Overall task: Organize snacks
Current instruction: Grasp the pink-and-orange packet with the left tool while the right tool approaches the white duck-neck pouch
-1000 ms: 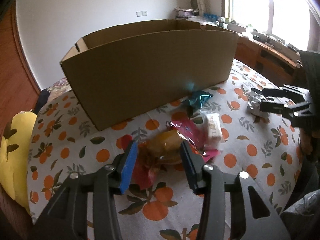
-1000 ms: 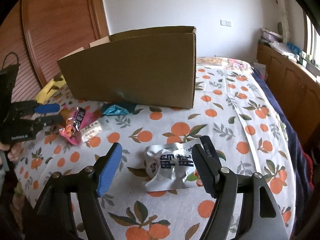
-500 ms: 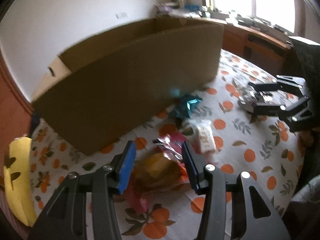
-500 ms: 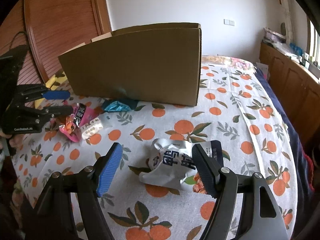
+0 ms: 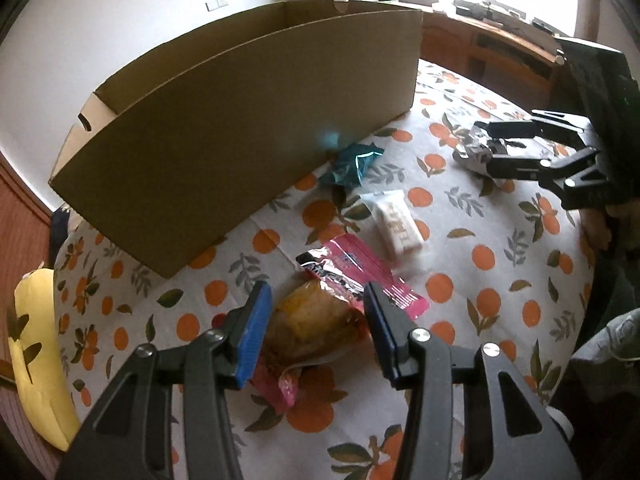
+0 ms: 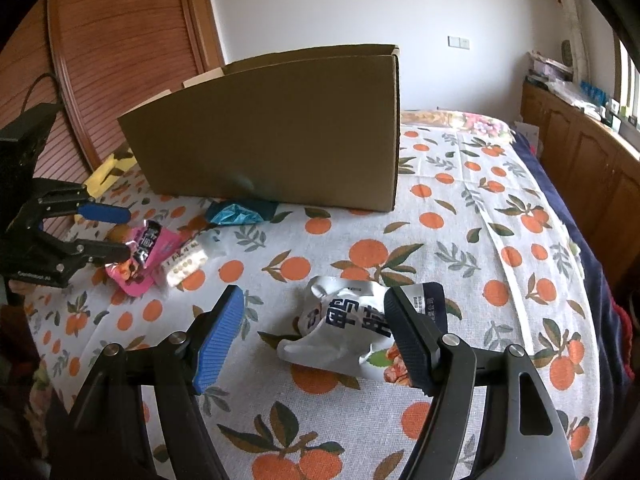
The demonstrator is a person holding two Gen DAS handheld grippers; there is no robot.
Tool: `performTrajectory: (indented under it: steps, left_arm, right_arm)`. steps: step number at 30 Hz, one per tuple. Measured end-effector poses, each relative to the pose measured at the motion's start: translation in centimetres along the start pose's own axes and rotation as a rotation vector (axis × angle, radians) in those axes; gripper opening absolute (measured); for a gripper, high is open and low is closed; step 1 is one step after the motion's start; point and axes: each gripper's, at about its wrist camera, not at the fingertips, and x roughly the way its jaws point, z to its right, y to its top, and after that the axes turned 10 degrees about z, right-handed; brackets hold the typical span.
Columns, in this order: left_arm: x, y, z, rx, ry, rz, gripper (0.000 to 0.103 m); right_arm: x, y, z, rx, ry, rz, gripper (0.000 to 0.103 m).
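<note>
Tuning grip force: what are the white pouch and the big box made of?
White pouch: looks like thin plastic or foil film, glossy; it's crumpled with sharp creases. Box: plain brown cardboard, matte, stiff flat walls, bare cut edges.

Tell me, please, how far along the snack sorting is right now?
Nothing looks done: the box's inside is hidden, and every visible snack lies outside it. In hand: the open left gripper straddles the orange packet; the open right gripper frames the white pouch. Left: the teal wrapper, white bar and pink packet.
</note>
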Motion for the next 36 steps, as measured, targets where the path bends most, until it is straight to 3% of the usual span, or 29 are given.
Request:
performTrajectory:
  steps: [5,11,23,30,36]
  left_arm:
    - [-0.7,-0.1,-0.4,-0.020,-0.046,-0.004,0.049]
    - [-2.1,-0.5,-0.1,0.053,-0.047,-0.014,0.050]
    - [-0.2,0.0,1.3,0.186,-0.059,-0.059,0.055]
    - [0.8,0.2,1.3,0.203,-0.066,-0.061,0.058]
    - [-0.1,0.8,0.3,0.139,-0.102,-0.056,0.059]
  right_arm:
    - [0.0,0.0,0.0,-0.001,0.002,0.000,0.074]
    - [0.0,-0.1,0.0,0.000,0.006,-0.001,0.074]
    - [0.0,0.0,0.0,0.005,0.008,-0.004,0.074]
    - [0.0,0.0,0.1,0.017,0.014,-0.005,0.074]
    - [0.1,0.0,0.1,0.023,0.017,-0.006,0.074]
